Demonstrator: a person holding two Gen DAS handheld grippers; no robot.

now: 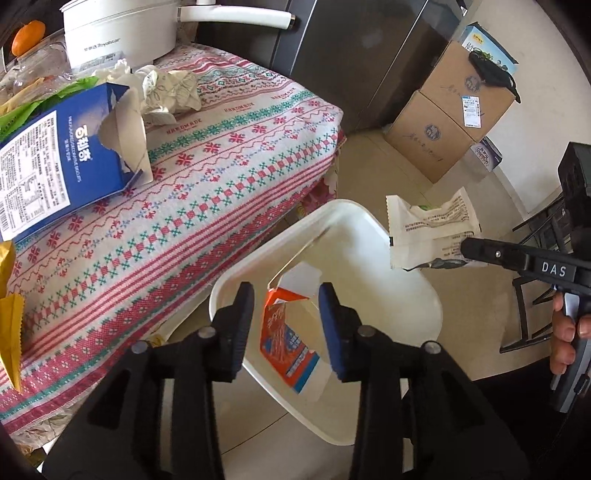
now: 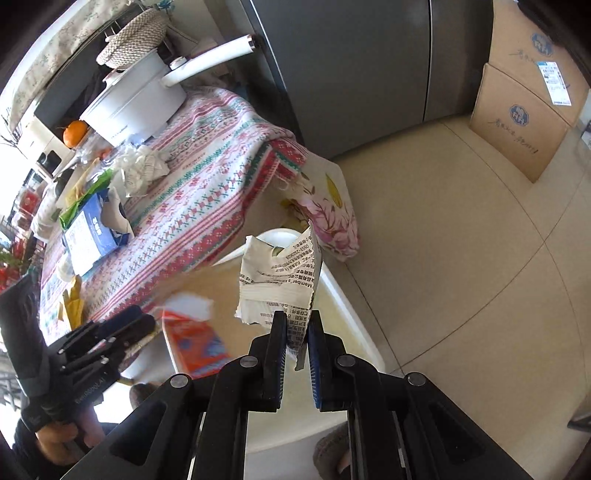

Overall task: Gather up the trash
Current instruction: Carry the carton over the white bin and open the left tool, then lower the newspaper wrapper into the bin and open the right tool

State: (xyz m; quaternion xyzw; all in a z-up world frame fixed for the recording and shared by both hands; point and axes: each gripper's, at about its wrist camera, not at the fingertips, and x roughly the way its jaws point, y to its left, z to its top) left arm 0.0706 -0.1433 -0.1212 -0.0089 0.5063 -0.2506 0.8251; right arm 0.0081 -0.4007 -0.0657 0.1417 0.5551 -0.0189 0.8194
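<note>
A white trash bin (image 1: 413, 291) stands on the floor beside the table. An orange and white carton (image 1: 286, 341) lies inside it, seen between my left gripper's (image 1: 286, 295) open fingers, which hover above the bin. The carton looks blurred in the right wrist view (image 2: 195, 343). My right gripper (image 2: 297, 332) is shut on a white printed wrapper (image 2: 280, 277) and holds it over the bin's rim (image 2: 343, 295). The wrapper also shows in the left wrist view (image 1: 432, 229). On the table lie a torn blue box (image 1: 62, 158), crumpled tissues (image 1: 166, 92) and yellow wrappers (image 1: 9, 321).
The table has a patterned cloth (image 1: 229, 177) and carries a white electric pot (image 1: 118, 29) and an orange (image 1: 27, 35). A grey fridge (image 1: 362, 55) stands behind. Cardboard boxes (image 1: 443, 122) are stacked on the tiled floor (image 2: 461, 258). A black chair frame (image 1: 535, 295) is at the right.
</note>
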